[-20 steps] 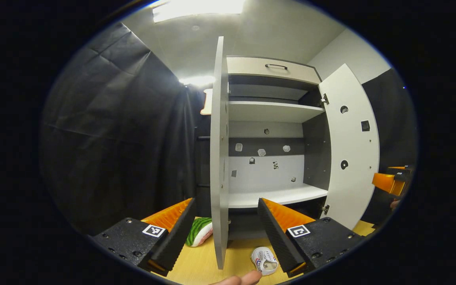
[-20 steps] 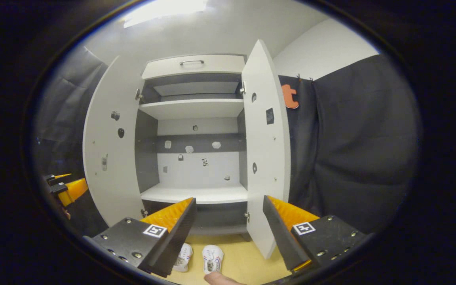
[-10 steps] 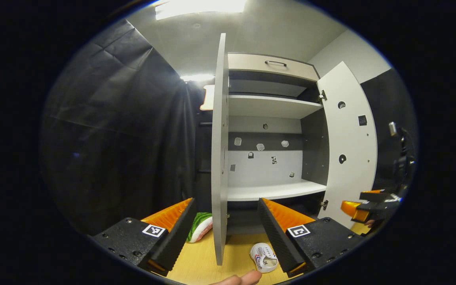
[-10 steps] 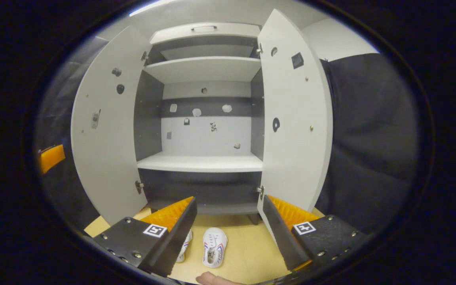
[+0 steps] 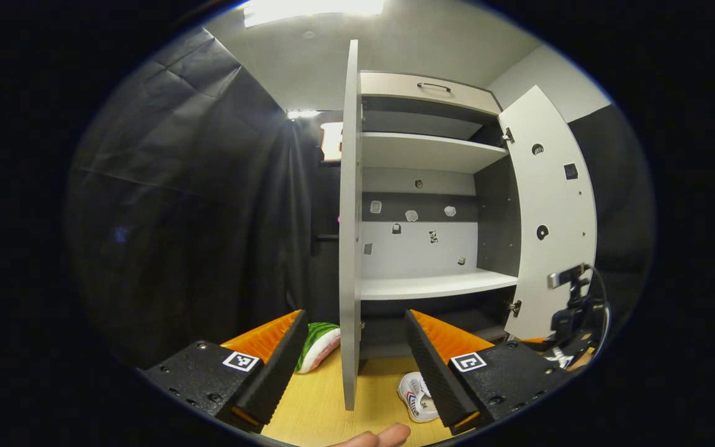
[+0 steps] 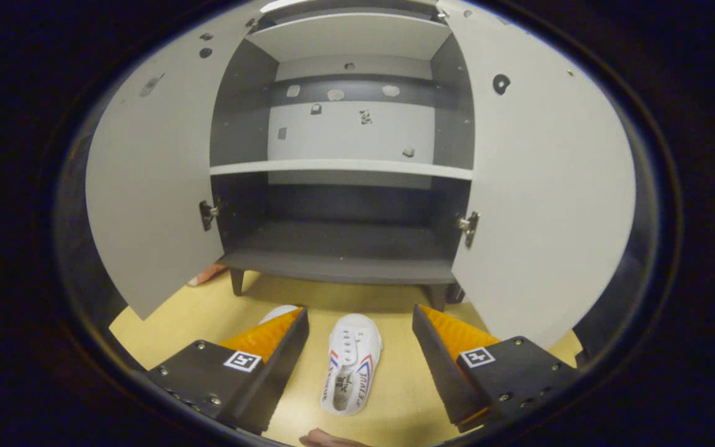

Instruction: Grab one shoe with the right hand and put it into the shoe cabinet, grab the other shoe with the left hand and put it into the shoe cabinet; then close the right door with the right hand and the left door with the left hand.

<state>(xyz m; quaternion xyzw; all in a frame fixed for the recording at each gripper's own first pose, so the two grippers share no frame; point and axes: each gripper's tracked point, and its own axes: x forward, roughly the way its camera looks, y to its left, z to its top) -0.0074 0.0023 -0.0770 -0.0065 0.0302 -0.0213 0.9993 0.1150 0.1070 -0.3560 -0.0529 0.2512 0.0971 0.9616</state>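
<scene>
**A:** Where did the shoes lie at that moment?

**B:** Both were on the wooden floor (image 6: 395, 397) in front of the shoe cabinet (image 6: 339, 248), toes toward it. One white shoe (image 6: 351, 363) lay straight between my right gripper (image 6: 360, 347) fingers, which stood wide apart with nothing in them. The other shoe (image 6: 277, 312) peeked out behind my finger on that side. Both cabinet doors, the left door (image 6: 152, 186) and the right door (image 6: 544, 186), stood open, and the bottom compartment was bare.

**A:** And your left gripper?

**B:** My left gripper (image 5: 354, 354) was also spread and empty, held higher, with the left door edge-on between its fingers. From there I saw a white shoe (image 5: 416, 397) beside one finger.

**A:** How did you expect the shoe to handle?

**B:** Light and soft, I judged: canvas upper that would give under the pads, with a stiffer rubber sole. I reckoned the safest hold was across the sides at mid-length, low near the sole, so it would neither fold nor swing.
</scene>
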